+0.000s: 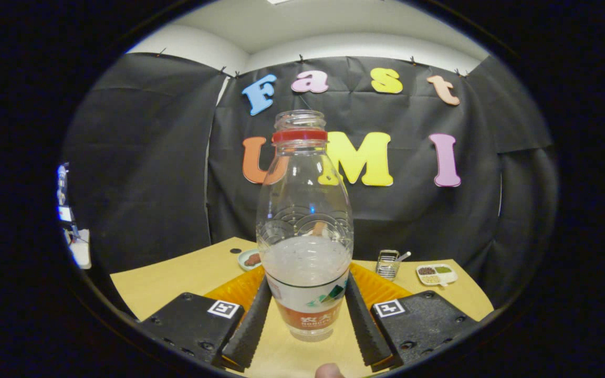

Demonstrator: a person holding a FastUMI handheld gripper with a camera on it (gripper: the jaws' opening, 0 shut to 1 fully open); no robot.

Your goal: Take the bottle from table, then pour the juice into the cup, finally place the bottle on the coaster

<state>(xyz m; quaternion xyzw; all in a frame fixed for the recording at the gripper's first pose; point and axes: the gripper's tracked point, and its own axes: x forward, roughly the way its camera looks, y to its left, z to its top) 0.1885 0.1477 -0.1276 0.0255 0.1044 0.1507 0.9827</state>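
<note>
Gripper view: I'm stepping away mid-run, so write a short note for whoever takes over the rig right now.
Gripper: both fingers press the lower sides of the clear plastic bottle with the red neck ring; it stands upright, cap off, partly filled with cloudy liquid.
Orange ribbed piece, possibly the coaster, lies on the tan wooden table just behind the bottle.
I cannot make out a cup.
Done: bottle grasped. Whether pouring happened, I cannot tell.
Left: possibly pouring; set the bottle on the coaster.
</note>
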